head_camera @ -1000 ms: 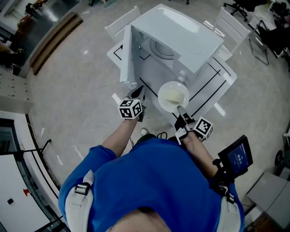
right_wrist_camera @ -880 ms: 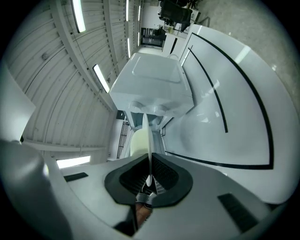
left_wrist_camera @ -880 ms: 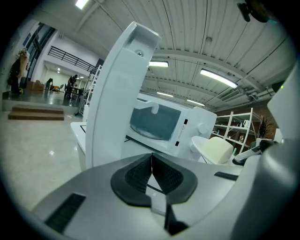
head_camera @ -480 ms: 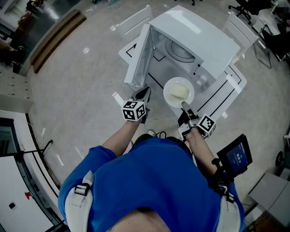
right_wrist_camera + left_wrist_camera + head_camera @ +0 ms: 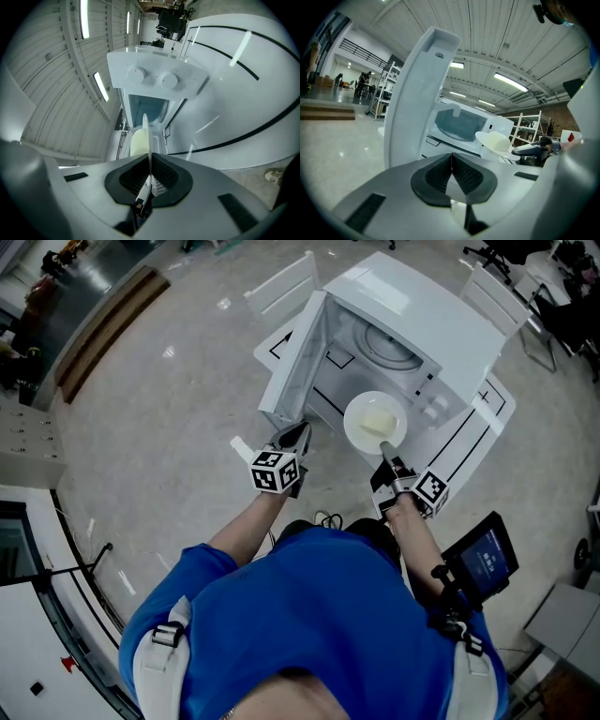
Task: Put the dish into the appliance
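The white microwave point(image 5: 412, 310) stands on a white table with its door point(image 5: 295, 362) swung open to the left. My right gripper point(image 5: 384, 448) is shut on the near rim of a white dish point(image 5: 375, 423), held level at the mouth of the cavity. The right gripper view shows the dish point(image 5: 144, 136) edge-on between the pads, with the cavity point(image 5: 145, 110) and the knobs point(image 5: 150, 77) straight ahead. My left gripper point(image 5: 298, 433) is shut and empty, just in front of the door's lower corner. The left gripper view shows the door point(image 5: 417, 93) close ahead and the dish point(image 5: 494, 140) to the right.
The table point(image 5: 478, 418) has black lines on its top. White chairs point(image 5: 281, 282) stand behind it at the left and another chair point(image 5: 483, 292) at the right. A small screen point(image 5: 486, 563) hangs at the person's right side. Shelving point(image 5: 527, 129) stands beyond the microwave.
Both grippers have moved toward the microwave. The dish has travelled from in front of the appliance to the cavity opening. The left gripper has come closer to the open door.
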`<state>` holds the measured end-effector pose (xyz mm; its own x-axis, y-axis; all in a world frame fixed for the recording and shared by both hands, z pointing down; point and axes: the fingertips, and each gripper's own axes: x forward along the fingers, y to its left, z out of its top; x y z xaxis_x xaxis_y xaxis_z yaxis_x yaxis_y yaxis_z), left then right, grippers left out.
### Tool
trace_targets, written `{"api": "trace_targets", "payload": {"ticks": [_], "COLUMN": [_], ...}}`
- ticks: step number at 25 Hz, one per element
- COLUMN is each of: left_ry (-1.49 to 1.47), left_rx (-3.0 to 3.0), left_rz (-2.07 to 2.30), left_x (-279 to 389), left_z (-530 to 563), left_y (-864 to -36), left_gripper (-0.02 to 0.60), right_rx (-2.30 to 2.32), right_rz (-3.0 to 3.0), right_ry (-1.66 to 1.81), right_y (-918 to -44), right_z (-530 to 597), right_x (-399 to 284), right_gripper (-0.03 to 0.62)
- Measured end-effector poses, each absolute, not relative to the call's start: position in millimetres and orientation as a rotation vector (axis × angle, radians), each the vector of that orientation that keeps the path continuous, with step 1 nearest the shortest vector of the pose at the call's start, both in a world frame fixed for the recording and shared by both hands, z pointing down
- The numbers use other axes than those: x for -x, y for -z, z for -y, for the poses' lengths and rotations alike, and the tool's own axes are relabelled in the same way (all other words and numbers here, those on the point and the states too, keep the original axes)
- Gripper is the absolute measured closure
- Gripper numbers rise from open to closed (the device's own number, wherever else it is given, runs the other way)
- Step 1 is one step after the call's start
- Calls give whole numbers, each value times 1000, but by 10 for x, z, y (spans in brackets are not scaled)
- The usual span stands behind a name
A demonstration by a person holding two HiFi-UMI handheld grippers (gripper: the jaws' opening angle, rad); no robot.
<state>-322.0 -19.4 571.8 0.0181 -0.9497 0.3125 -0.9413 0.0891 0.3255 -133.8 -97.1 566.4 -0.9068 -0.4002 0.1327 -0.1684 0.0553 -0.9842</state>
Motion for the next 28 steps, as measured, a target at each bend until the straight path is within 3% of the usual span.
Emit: {"api": "trace_targets", "payload": {"ticks": [28], "left_ry": [-13], "left_rx": [-1839], "left_rz": [1871], "left_x": [3392], "left_z": [221], "left_y": [-5780], "left_gripper": [575], "right_rx": [750], "right_rz": [-1867], "right_ry": [2039], "right_y": [-6197], "right_z": [2139], "right_x": [2207], "right_gripper": [582]}}
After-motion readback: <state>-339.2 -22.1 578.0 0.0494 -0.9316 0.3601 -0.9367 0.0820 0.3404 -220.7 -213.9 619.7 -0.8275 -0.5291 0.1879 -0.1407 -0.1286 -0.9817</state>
